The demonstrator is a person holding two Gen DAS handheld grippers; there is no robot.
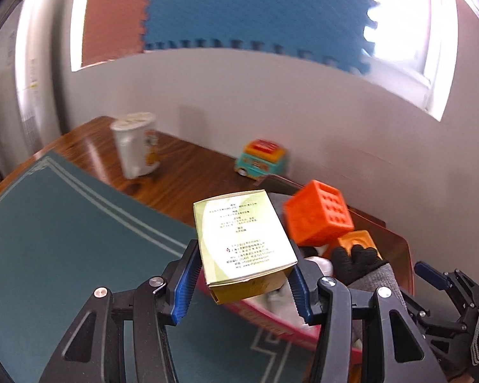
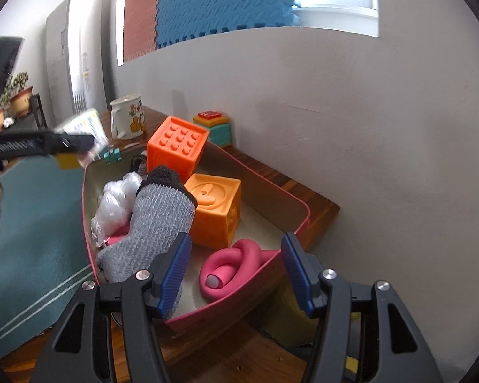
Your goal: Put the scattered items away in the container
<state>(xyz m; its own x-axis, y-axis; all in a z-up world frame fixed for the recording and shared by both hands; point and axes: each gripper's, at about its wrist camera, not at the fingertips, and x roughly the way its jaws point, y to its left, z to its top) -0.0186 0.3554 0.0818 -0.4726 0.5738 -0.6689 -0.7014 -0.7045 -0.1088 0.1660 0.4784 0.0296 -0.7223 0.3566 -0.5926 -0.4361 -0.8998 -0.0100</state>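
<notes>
The left gripper [image 1: 244, 282] is clamped on a pale green carton [image 1: 244, 239], its blue pads pressing the box's two sides, and carries it in the air at the near edge of the pink tray [image 2: 298, 220] that serves as the container. The right gripper [image 2: 234, 274] stands apart with nothing between its pads, hovering over the tray's near corner.

The tray is already crowded — a big orange cube [image 2: 175, 150] sits tilted at the back, a smaller orange cube [image 2: 215, 207] in front of it, a grey glove [image 2: 153, 223] draped over the left part, clear plastic wrap [image 2: 116, 199] beside the glove, and a pink coiled tube [image 2: 233, 263] in the near corner.

The likely trouble is room: let go here, the carton could land on the glove or the tray's rim and tip back onto the green mat [image 1: 64, 239]. The grip sits on the carton's lower end only, so a quick swing could twist it loose. The two grippers are also near each other — a hurried drop could knock them together. A toy bus [image 1: 260, 159] still sits out on the counter [image 1: 188, 172], beside a mug [image 1: 137, 145].
</notes>
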